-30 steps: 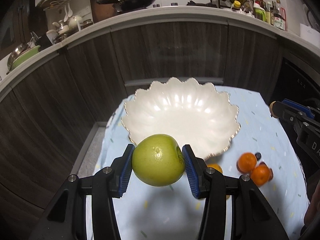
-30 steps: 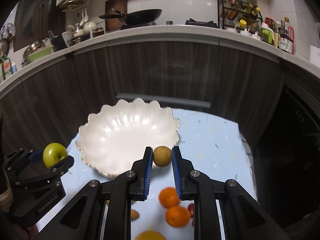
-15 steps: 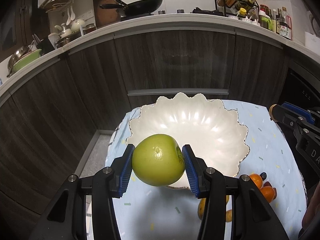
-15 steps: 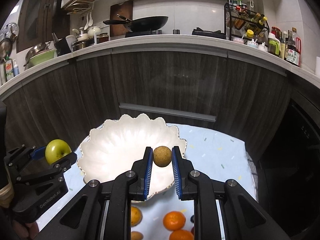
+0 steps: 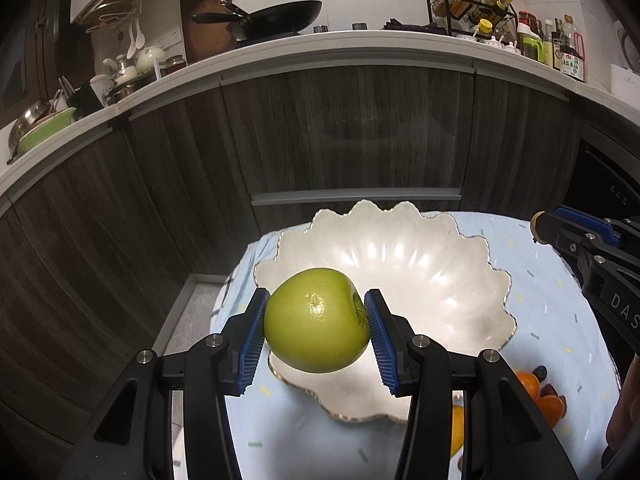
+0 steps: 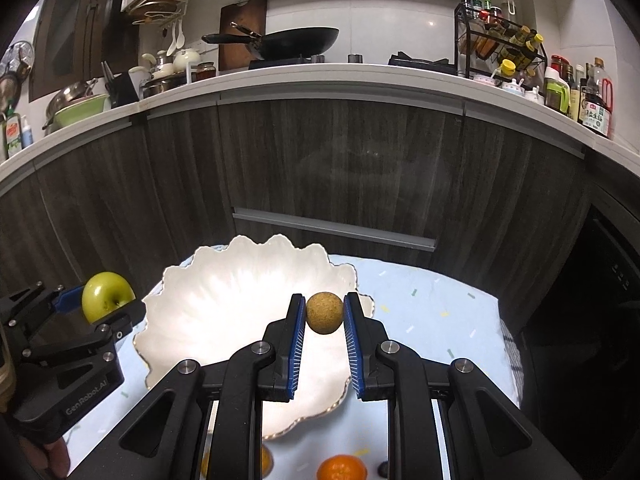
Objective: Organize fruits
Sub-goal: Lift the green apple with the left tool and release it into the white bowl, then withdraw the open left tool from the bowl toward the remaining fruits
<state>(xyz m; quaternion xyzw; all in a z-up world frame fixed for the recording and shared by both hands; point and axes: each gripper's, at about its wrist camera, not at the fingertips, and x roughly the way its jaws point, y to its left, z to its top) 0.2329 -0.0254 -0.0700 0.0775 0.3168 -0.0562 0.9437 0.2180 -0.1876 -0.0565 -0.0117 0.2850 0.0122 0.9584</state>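
Left hand-held gripper (image 5: 316, 326): I had it clamped on the green apple (image 5: 316, 320), held above the near rim of the white scalloped bowl (image 5: 424, 264).
Right hand-held gripper (image 6: 325, 314): I kept it narrow, pinching a small brown round fruit (image 6: 324, 313) over the bowl.
Oranges (image 6: 342, 468): lay on the blue cloth (image 6: 432, 320), near the bowl.

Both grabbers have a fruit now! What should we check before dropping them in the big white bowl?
1. Left gripper jaws pinch the green apple firmly: ok.
2. Right gripper jaws pinch the small brown fruit: ok.
3. White bowl has free room inside: ok.
4. Apple over the bowl, not the tablecloth: cannot tell.
5. Brown fruit over the bowl: cannot tell.
6. Grippers apart from each other: ok.
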